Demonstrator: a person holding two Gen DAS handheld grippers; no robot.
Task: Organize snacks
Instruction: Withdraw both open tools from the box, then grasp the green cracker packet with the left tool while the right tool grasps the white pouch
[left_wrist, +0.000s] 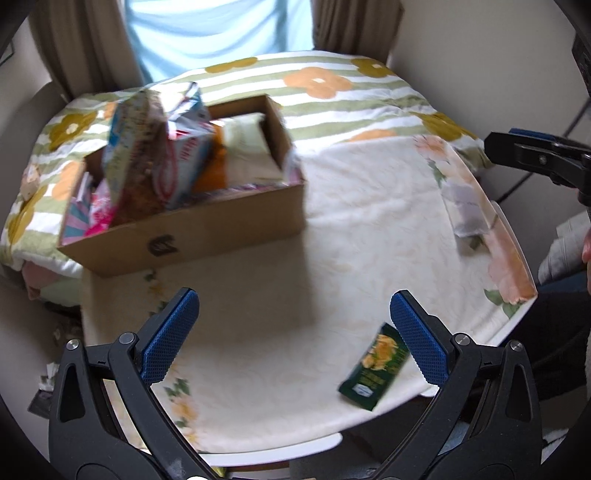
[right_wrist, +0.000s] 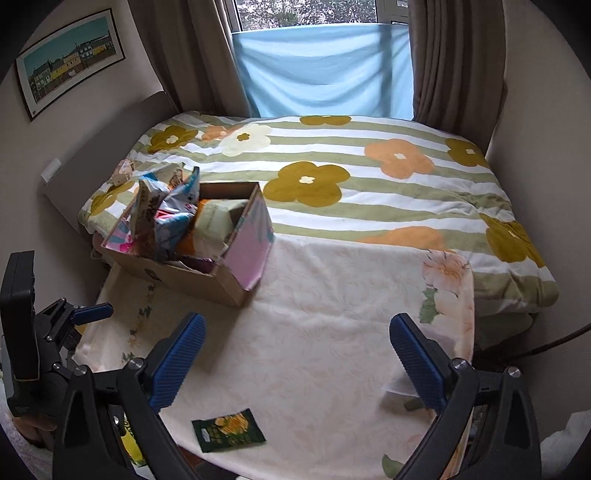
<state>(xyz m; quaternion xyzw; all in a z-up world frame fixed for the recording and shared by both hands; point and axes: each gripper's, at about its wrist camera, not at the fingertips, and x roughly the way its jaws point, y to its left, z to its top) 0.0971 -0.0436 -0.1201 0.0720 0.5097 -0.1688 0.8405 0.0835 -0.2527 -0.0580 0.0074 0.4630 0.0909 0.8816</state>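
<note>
At far left, a rectangular cardboard box (right_wrist: 207, 280) sits on a cream, embossed tablecloth (right_wrist: 314, 332), crammed with crinkled foil snack bags (right_wrist: 166, 218) standing upright and a pale green pouch. The left gripper (left_wrist: 295, 332) hovers with its ridged blue pads wide apart, holding nothing. A flat, dark green snack packet (right_wrist: 229, 430) lies alone near the table's front edge, well apart from the box. The right gripper (right_wrist: 297, 354) is likewise spread and empty. Behind lies a soft, striped, flowered blanket (right_wrist: 369, 192).
</note>
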